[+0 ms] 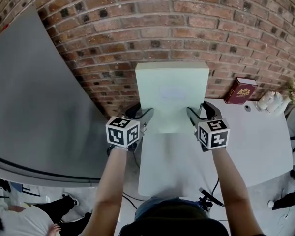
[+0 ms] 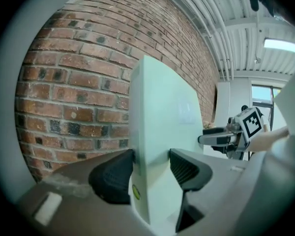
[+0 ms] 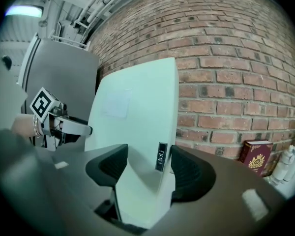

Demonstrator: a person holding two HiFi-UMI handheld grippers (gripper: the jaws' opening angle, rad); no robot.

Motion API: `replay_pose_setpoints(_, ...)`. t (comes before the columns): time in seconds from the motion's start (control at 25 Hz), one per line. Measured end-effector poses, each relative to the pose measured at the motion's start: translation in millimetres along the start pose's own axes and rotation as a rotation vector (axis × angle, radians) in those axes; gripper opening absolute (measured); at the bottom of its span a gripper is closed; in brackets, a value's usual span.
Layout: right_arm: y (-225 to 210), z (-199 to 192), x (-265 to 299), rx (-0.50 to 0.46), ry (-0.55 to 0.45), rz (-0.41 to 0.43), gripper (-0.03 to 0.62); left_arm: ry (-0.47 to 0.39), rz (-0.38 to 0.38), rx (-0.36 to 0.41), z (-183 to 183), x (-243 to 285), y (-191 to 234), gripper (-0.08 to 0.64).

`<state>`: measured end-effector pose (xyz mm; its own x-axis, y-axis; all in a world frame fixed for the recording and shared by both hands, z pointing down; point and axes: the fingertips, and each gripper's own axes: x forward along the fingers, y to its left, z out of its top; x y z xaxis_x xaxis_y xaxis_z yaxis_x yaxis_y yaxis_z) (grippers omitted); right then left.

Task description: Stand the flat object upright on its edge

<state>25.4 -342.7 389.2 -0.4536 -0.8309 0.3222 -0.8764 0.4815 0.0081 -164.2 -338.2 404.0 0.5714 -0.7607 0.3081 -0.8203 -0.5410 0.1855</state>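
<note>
A pale green flat box (image 1: 172, 95) is upright in front of the brick wall, its broad face toward me. My left gripper (image 1: 142, 113) is shut on its left edge, one pad on the back and one on the front (image 2: 152, 168). My right gripper (image 1: 200, 111) is shut on the box's right edge (image 3: 150, 166), beside a small dark label. The box (image 2: 162, 132) fills the middle of the left gripper view, with the right gripper (image 2: 221, 139) at its far side. In the right gripper view the box (image 3: 132, 122) leans slightly, the left gripper (image 3: 73, 128) beyond it. Whether its bottom edge touches the table is hidden.
The white table (image 1: 255, 141) runs to the right under the box. A dark red book (image 1: 241, 90) leans at the brick wall (image 1: 162, 28), with white bottles (image 1: 271, 101) further right. A grey curved panel (image 1: 39, 92) stands at the left.
</note>
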Motion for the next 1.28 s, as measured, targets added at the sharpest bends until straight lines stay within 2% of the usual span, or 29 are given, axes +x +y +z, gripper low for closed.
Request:
replay_pose_setpoints(0.2, -3.4, -0.5, 10.5, -0.034, 0.017, -0.033, 0.268, 0.015, 0.038, 0.054, 0.9, 7.4, 5.5, 0.241)
replay_pose_setpoints(0.44, -8.3, -8.5, 27.6, -0.006, 0.037, -0.056, 0.267, 0.022, 0.07, 0.101, 1.8, 19.5, 16.3, 0.239)
replay_pose_setpoints(1.08, -29.9, -25.1, 80.0, -0.042, 0.073, -0.103, 0.267, 0.079, 0.101, 0.106, -12.9, 67.1, 50.8, 0.236)
replay_pose_setpoints(1.28, -37.6, -36.2, 96.4, -0.039, 0.099, -0.095, 0.267, 0.098, 0.102, 0.096, -22.7, 82.7, 59.8, 0.236)
